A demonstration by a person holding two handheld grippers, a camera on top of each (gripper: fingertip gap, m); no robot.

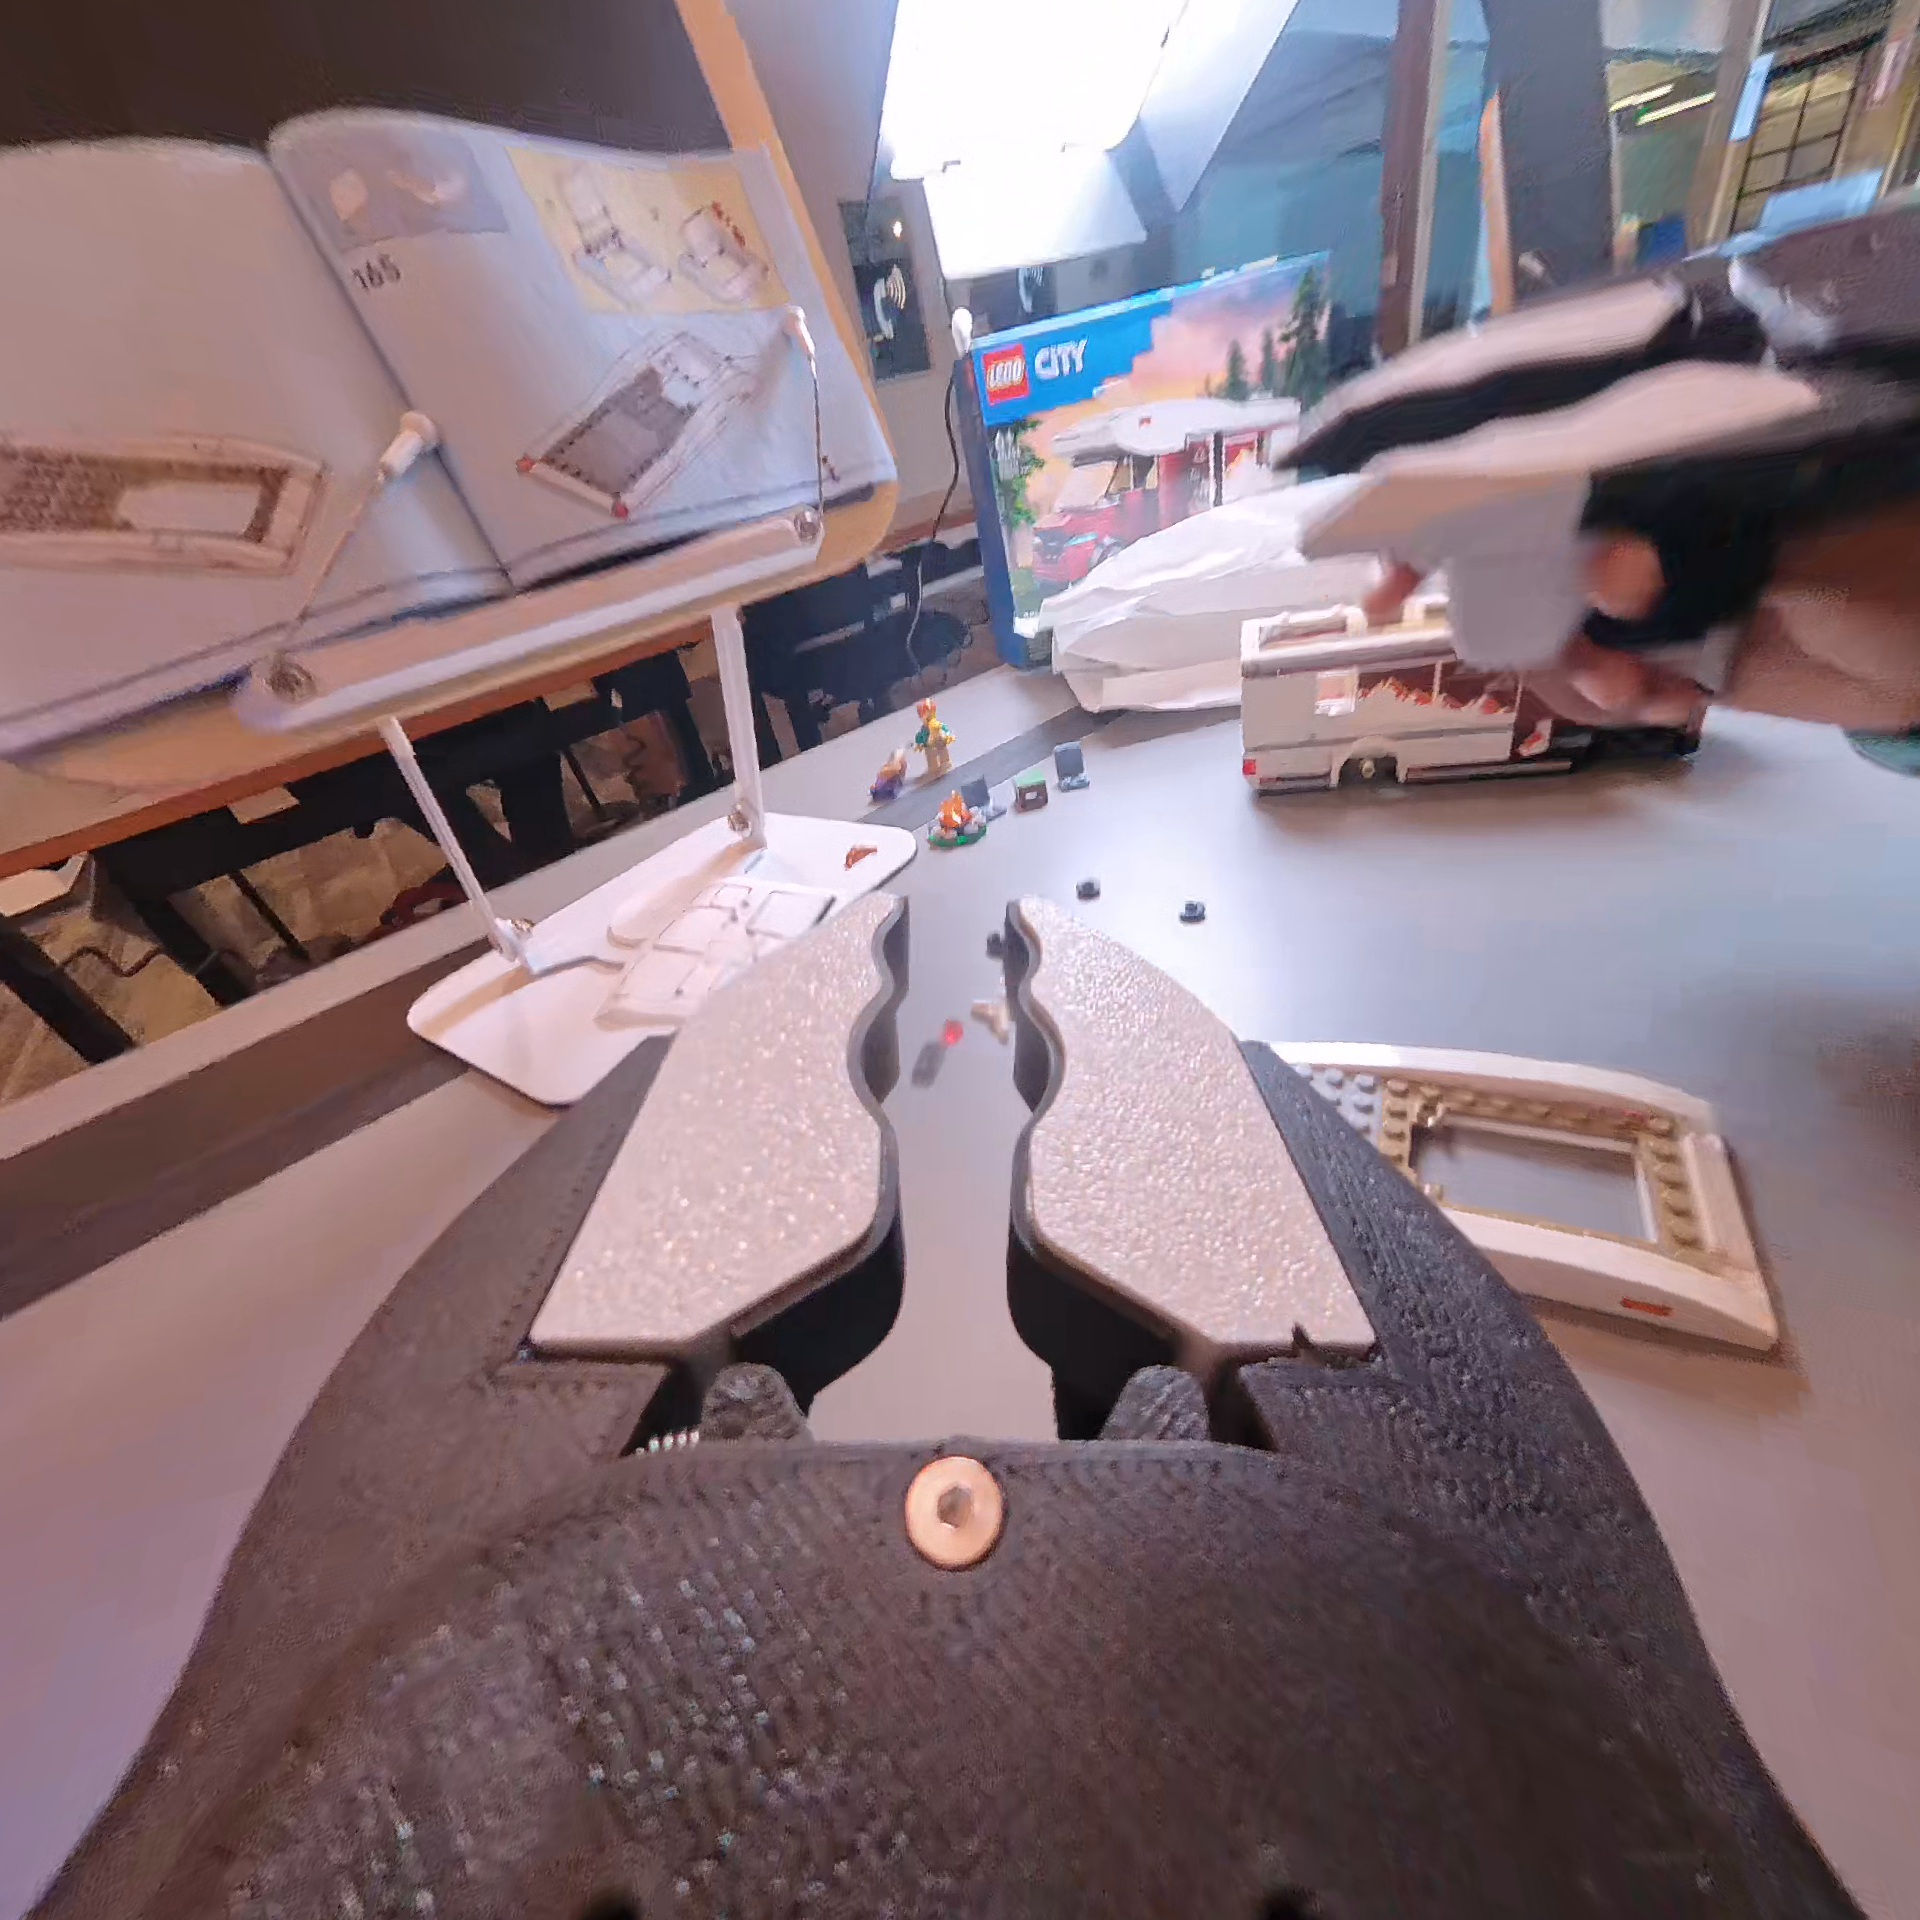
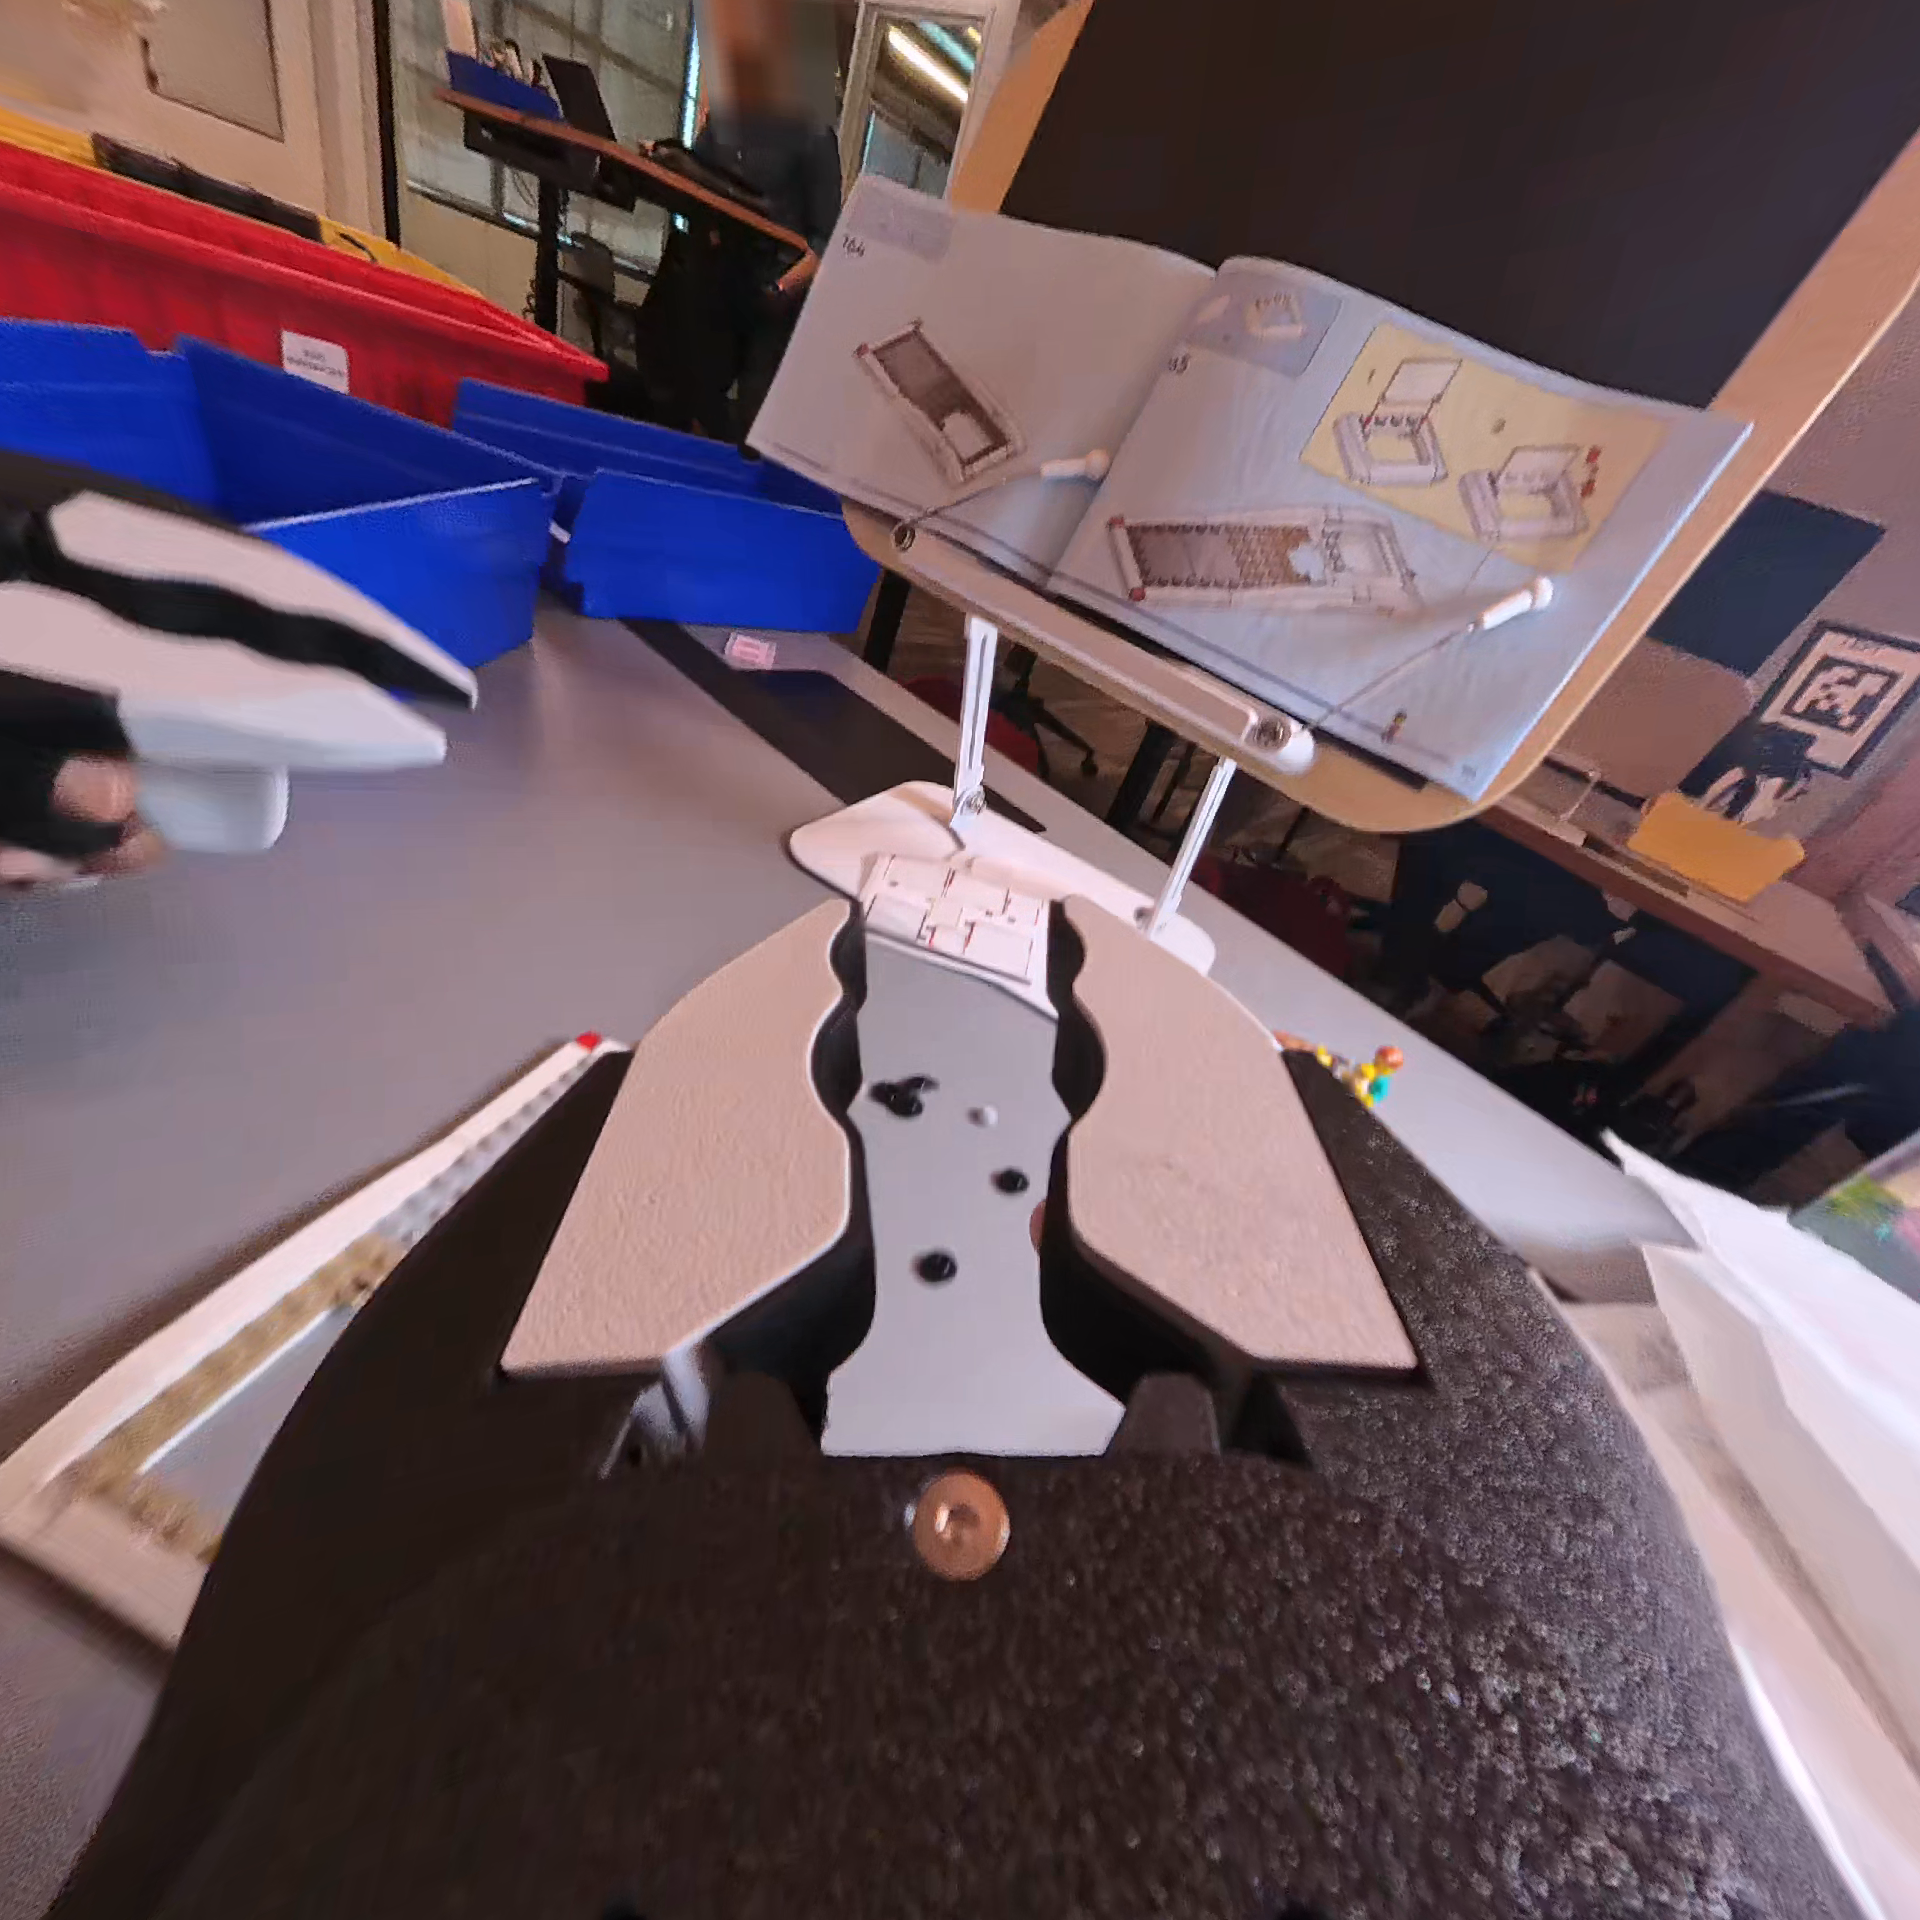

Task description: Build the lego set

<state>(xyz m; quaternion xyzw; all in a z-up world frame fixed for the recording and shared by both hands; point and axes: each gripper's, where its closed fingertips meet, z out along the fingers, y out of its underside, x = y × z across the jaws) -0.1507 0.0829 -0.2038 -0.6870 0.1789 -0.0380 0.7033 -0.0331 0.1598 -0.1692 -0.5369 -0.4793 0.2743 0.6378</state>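
White roof panel (image 1: 1538, 1174) lies flat on the worktop (image 1: 1351, 935); beside it the left gripper (image 1: 954, 920) hovers slightly parted, the right gripper (image 2: 956, 920) wider, both empty, over loose studs (image 2: 935, 1264).

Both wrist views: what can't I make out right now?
- Small loose parts between the left tool's tips: blurred, too small to identify.
- Roof frame, right wrist view: mostly behind the right tool's body.
- Camper, left wrist view: front end behind the hand.
- Right tool, left wrist view: motion-blurred.
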